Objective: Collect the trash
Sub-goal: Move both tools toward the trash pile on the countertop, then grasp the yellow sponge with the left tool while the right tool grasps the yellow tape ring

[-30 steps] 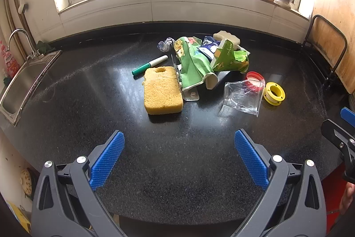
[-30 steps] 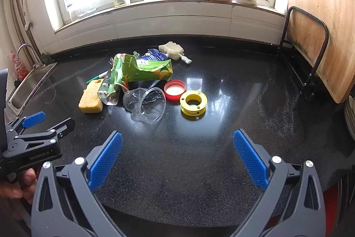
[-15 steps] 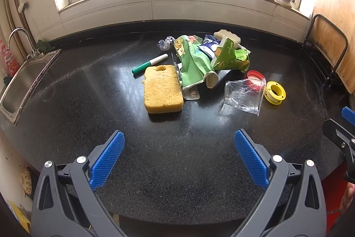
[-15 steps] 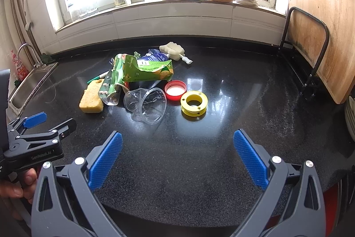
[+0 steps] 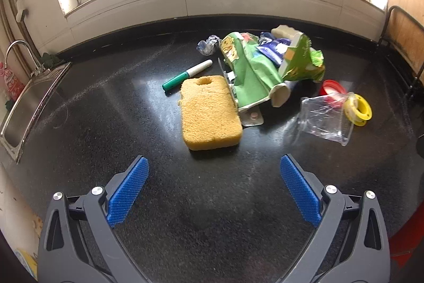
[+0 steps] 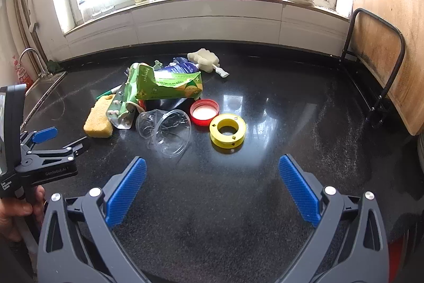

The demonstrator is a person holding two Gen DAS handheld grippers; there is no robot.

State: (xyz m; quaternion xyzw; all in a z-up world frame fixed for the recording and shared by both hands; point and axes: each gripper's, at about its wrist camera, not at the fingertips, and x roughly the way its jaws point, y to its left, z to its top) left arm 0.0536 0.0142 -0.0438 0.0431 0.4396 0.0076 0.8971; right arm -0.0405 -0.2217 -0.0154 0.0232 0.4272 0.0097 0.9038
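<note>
With both the left gripper [image 5: 214, 187] and right gripper [image 6: 212, 187] spread wide and empty, you should pinch the rim of the flimsy, crushable clear cup [image 6: 167, 130] lying just beside the yellow sponge [image 6: 98, 118]

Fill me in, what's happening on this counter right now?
A person holds a pair of tongs in each hand over a black counter to collect trash. Both the left tongs and right tongs are open and empty, short of the pile. Nothing is picked up yet: the green wrappers, clear plastic cup, red lid, yellow spool and sponge lie untouched.
</note>
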